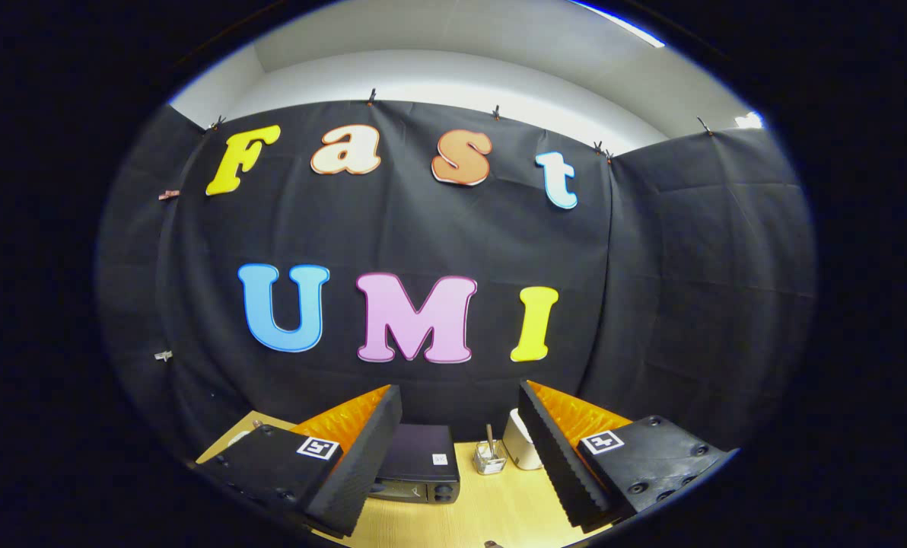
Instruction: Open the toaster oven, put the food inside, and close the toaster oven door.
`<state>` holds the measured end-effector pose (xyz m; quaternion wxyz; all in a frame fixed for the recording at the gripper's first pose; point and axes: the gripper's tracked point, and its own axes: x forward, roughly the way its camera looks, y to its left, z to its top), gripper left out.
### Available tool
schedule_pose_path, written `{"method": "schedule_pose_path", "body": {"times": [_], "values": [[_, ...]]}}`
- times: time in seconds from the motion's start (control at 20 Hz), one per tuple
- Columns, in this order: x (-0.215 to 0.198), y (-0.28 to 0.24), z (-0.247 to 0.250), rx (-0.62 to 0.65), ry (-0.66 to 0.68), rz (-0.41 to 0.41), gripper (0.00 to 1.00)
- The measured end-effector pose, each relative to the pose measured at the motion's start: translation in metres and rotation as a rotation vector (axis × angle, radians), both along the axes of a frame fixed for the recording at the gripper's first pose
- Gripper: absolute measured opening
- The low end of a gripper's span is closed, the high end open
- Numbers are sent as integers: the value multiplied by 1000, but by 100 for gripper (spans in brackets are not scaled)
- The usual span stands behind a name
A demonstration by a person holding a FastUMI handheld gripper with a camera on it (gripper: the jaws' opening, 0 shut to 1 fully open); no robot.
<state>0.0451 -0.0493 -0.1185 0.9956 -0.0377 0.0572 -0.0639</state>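
Note:
The black toaster oven point(418, 472) stands on the wooden table point(499, 510), beyond my fingers and partly hidden behind the left one. I see its top and a strip of its front with knobs; its door looks closed. My gripper point(459, 457) is held high above the table, open, with a wide gap and nothing between the fingers. I cannot make out the food from here.
A small clear glass jar point(489, 458) with a stick in it stands right of the oven. A white container point(522, 449) sits beside it, close to the right finger. Black cloth walls close off the back and both sides.

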Motion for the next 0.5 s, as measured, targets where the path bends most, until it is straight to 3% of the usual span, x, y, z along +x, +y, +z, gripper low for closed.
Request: {"method": "schedule_pose_path", "body": {"times": [0.2, 0.5], "values": [[-13, 13, 53, 89, -97, 109, 99], [-29, 10, 80, 117, -170, 172, 98]]}}
